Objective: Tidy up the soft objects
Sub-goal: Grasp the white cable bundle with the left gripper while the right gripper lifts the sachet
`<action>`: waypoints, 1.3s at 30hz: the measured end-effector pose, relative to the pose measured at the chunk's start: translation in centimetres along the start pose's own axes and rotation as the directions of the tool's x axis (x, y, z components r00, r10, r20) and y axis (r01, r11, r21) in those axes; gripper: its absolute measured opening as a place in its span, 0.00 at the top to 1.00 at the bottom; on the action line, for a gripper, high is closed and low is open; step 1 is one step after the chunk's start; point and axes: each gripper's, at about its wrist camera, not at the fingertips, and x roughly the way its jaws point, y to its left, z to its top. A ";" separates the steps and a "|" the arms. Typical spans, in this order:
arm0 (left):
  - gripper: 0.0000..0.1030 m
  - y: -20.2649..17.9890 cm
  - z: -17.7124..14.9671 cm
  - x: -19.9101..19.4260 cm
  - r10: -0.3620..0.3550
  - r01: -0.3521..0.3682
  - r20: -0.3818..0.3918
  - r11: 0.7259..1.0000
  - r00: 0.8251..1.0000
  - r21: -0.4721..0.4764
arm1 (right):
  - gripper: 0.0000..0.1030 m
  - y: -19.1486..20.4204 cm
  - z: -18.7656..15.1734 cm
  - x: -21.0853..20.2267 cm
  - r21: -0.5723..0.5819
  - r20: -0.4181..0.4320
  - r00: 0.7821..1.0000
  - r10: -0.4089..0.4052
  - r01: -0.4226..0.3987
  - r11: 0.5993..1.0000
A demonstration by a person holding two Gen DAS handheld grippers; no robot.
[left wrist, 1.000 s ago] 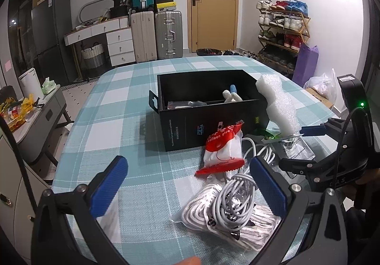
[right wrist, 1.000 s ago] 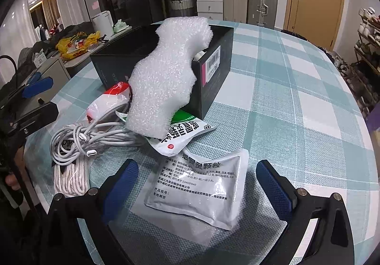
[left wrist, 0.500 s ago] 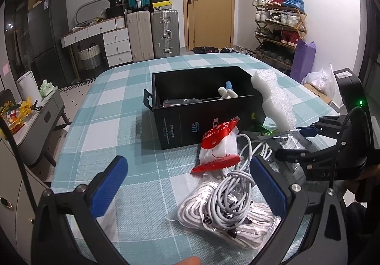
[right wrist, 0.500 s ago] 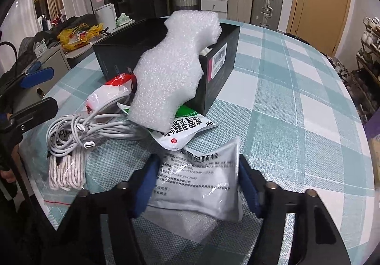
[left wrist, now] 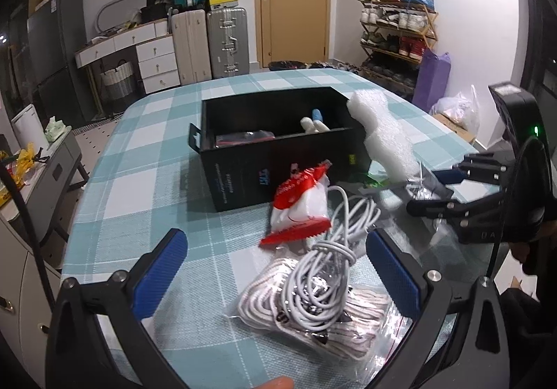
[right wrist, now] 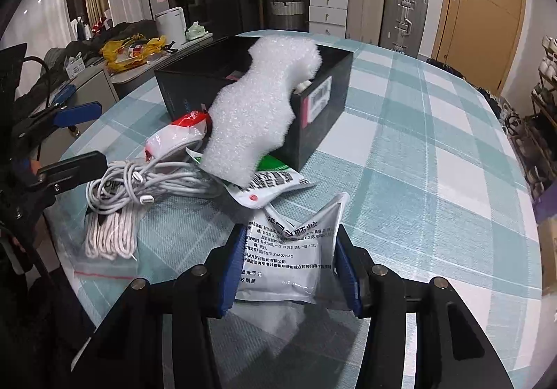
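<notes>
While the right gripper [right wrist: 287,263] has just been closing, its blue pads now pinch a white sachet [right wrist: 290,249] from both sides, and the pack bulges up between them at the near edge of the table [right wrist: 435,180]. The step in hand is the grasp, with the lift still to come. Just beyond lies a green-printed sachet [right wrist: 268,183] under a foam piece [right wrist: 257,110] that leans against the black box [right wrist: 323,110]. The next move calls for raising the pinched pack clear of that green one, then carrying it past the foam and over the box rim.

The left gripper [left wrist: 275,270] hovers with jaws wide apart, holding nothing, over a cable coil [left wrist: 327,267] lying on a bagged rope [left wrist: 313,312]. Past these a red-and-white pack [left wrist: 301,204] lies before the box.
</notes>
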 end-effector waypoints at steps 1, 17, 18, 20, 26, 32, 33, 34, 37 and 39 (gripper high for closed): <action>0.00 -0.2 -0.1 0.1 0.001 -0.001 -0.003 1.000 1.000 0.008 | 0.52 -0.3 0.0 -0.1 0.005 0.001 1.000 -0.004 0.004 1.000; 0.14 -3.4 -0.8 2.0 -0.026 0.031 -0.053 0.995 0.998 0.094 | 0.52 -2.0 -0.6 -0.7 0.037 0.010 1.000 -0.018 0.018 0.999; 0.19 -3.6 -0.9 2.2 -0.022 0.028 -0.060 0.994 0.998 0.103 | 0.52 -1.9 -0.6 -0.7 0.038 0.011 1.000 -0.017 0.016 0.999; 0.27 -3.8 -1.2 2.5 -0.017 0.026 -0.076 0.993 0.997 0.116 | 0.52 -1.9 -0.6 -0.6 0.037 0.010 1.000 -0.014 0.014 0.999; 0.45 -4.5 -1.5 2.4 -0.001 0.012 -0.070 0.989 0.998 0.150 | 0.52 -1.8 -0.6 -0.7 0.035 0.013 1.000 -0.010 0.009 0.999; 0.63 -4.3 -1.6 1.7 -0.025 0.035 -0.069 0.988 0.997 0.149 | 0.52 -1.7 -0.6 -0.9 0.030 0.019 1.000 -0.008 0.008 1.000; 0.63 -4.2 -1.6 1.6 -0.032 0.041 -0.067 0.988 0.997 0.147 | 0.52 -1.7 -0.6 -1.0 0.028 0.021 1.000 -0.008 0.007 1.000; 0.63 -4.1 -1.6 1.6 -0.032 0.041 -0.067 0.988 0.997 0.146 | 0.52 -1.6 -0.6 -1.0 0.026 0.023 1.000 -0.007 0.006 1.000; 0.63 -4.0 -1.4 1.3 -0.042 0.049 -0.057 0.989 0.997 0.136 | 0.52 -1.5 -0.5 -1.2 0.022 0.028 1.000 -0.006 0.005 1.000; 0.63 -3.8 -1.2 1.1 -0.050 0.056 -0.049 0.990 0.998 0.128 | 0.52 -1.5 -0.5 -1.3 0.020 0.033 0.999 -0.004 0.004 1.000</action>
